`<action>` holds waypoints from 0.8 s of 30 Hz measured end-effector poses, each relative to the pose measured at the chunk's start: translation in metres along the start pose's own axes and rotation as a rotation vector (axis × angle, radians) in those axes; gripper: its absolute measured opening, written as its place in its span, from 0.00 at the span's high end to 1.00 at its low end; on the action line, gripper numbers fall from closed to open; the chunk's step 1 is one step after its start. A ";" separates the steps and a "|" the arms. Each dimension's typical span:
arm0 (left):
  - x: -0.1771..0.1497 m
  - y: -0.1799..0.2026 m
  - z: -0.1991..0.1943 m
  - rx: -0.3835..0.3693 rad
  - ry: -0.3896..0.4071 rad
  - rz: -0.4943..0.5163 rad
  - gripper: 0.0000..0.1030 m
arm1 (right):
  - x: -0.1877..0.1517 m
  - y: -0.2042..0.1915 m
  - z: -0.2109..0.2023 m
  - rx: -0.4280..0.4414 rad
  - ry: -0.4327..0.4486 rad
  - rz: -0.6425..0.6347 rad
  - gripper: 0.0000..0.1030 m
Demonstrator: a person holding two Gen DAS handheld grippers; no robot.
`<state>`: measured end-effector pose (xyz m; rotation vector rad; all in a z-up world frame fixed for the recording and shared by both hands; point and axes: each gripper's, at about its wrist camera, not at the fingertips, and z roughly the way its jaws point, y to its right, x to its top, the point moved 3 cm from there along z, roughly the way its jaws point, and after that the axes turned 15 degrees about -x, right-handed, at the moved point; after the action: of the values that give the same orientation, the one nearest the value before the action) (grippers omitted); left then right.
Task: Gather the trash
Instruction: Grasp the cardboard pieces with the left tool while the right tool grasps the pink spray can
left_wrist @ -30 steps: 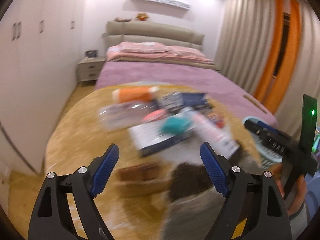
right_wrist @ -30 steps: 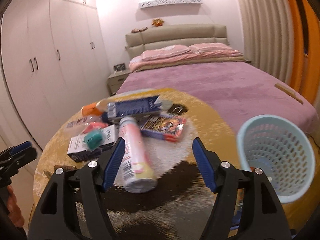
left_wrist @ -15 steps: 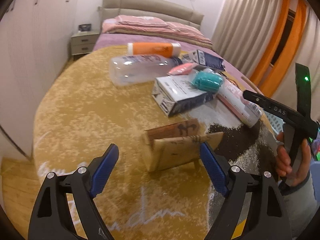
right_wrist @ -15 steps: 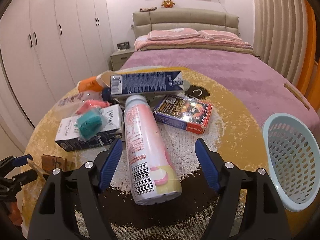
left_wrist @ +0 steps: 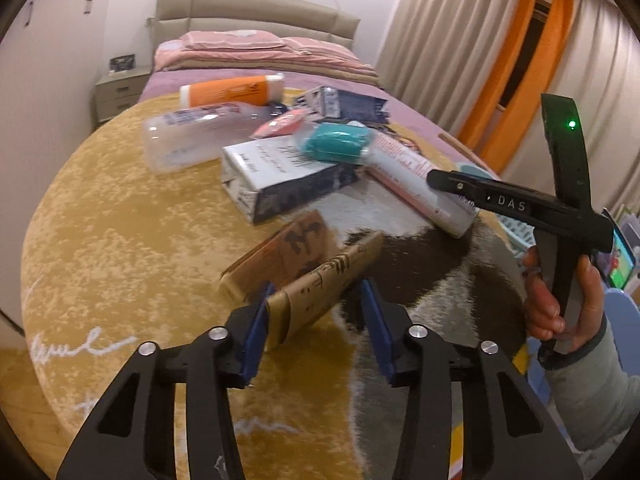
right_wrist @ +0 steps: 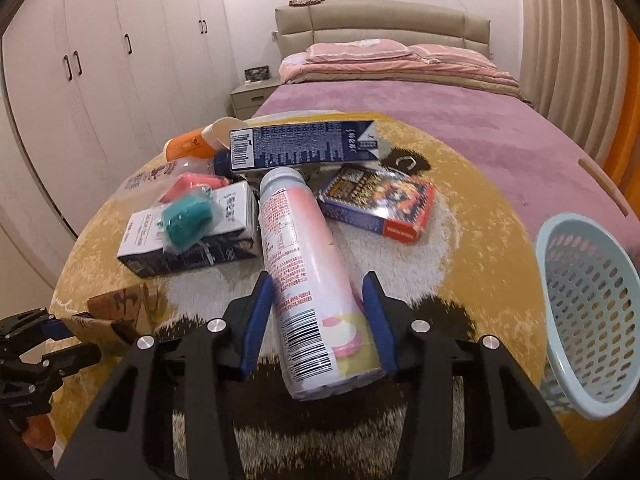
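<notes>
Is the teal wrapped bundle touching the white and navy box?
Touching. In the right wrist view the teal wrapped bundle lies on top of the white and navy box, with no gap under it; the left wrist view shows the same.

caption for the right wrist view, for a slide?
Right hand-held gripper closing around a pink bottle lying on the rug, basket at right.

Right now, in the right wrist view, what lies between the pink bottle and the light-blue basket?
Nothing. In the right wrist view only bare rug lies between the pink bottle and the light-blue basket; the red-edged box sits farther back.
</notes>
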<state>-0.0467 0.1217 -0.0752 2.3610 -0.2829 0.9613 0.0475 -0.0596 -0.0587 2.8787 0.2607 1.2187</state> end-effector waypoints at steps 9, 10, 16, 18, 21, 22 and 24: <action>0.000 0.016 0.020 -0.030 -0.034 -0.001 0.67 | -0.012 0.004 -0.015 0.011 -0.038 -0.024 0.43; 0.000 0.016 0.022 -0.023 -0.043 -0.005 0.73 | -0.010 0.003 -0.012 0.010 -0.042 -0.023 0.37; 0.001 0.014 0.019 0.003 -0.034 -0.024 0.91 | -0.002 -0.013 0.007 0.017 -0.083 -0.068 0.30; 0.003 0.015 0.015 0.009 -0.024 -0.024 0.92 | -0.001 -0.015 0.010 0.026 -0.098 -0.078 0.32; 0.006 0.018 0.010 0.013 -0.012 -0.019 0.93 | -0.002 -0.015 0.011 0.005 -0.099 -0.101 0.52; 0.007 0.019 0.009 0.015 -0.009 -0.017 0.93 | -0.003 -0.015 0.011 0.012 -0.099 -0.102 0.52; 0.010 0.023 0.008 0.013 -0.003 -0.015 0.93 | -0.006 -0.013 0.009 0.037 -0.103 -0.094 0.53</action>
<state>-0.0435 0.0983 -0.0630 2.3732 -0.2609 0.9558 0.0478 -0.0475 -0.0699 2.9112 0.4162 1.0590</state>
